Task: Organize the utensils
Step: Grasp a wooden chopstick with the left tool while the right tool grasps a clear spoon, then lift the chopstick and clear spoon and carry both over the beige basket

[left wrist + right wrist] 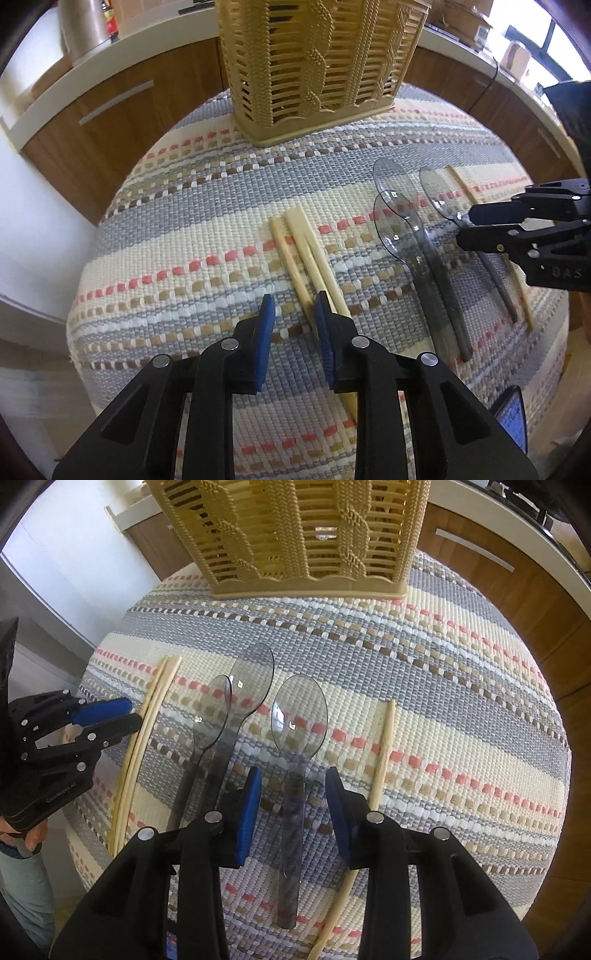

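A tan woven utensil basket (317,62) stands at the far side of the striped mat, also in the right wrist view (295,531). Bamboo chopsticks (303,254) lie in front of my open left gripper (293,314), just ahead of its fingertips. Three clear grey plastic spoons lie to the right; two (410,236) overlap, the third (443,199) lies by my right gripper (469,225). In the right wrist view my open right gripper (291,786) straddles the handle of one spoon (295,731). A single chopstick (384,753) lies right of it. The other two spoons (236,698) lie left.
The striped woven mat (207,221) covers a small round table. Wooden cabinets with metal handles (114,101) and a white counter surround it. A steel pot (88,29) and a sauce bottle (109,18) stand on the counter.
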{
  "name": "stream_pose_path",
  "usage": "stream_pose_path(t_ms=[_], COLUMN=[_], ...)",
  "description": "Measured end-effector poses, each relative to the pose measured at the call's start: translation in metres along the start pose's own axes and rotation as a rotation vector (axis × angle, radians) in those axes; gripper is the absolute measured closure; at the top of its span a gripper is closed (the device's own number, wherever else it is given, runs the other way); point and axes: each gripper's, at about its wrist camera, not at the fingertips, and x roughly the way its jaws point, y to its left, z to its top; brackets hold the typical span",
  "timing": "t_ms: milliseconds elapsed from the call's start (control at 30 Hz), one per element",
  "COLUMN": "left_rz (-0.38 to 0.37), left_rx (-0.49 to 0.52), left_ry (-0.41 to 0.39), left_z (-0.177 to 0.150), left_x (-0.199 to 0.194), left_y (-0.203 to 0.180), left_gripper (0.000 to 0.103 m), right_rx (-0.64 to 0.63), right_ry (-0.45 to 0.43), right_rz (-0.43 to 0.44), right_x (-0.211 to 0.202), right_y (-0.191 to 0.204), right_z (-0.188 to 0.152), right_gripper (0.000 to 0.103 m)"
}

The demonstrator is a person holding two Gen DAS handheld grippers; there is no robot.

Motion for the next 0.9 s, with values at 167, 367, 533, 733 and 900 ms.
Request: stream_pose_path(t_ms=[167,367,533,733,900], left_rz=[0.025,0.011,0.044,0.071,0.040], left_rx=[0.023,0.030,0.075,0.095,0.039], left_ry=[0.020,0.044,0.076,0.088,0.020], left_z=[0.008,0.001,0.007,0.011,0.007], left_x=[0.004,0.000,0.004,0.007,-0.003], left_y=[-0.006,0.004,-0.006,-0.018,-0.020], left_gripper=[0.084,0.091,0.089,0.096,0.100], right_rx=[-0.005,-0.037,-0.103,-0.103,-0.085], right_ry=[0.026,0.038,0.061,0.057,-0.003], right_rz=[-0.005,-0.037,-0.098,-0.079,-0.043], right_x=[0.007,0.010,0.016,0.017,-0.001], right_y=[0.004,0.009,0.028,0.033,0.023], right_z=[0.008,0.015,0.018,0.017,0.012], right_gripper=[0.070,0.072,0.090,0.093,0.093])
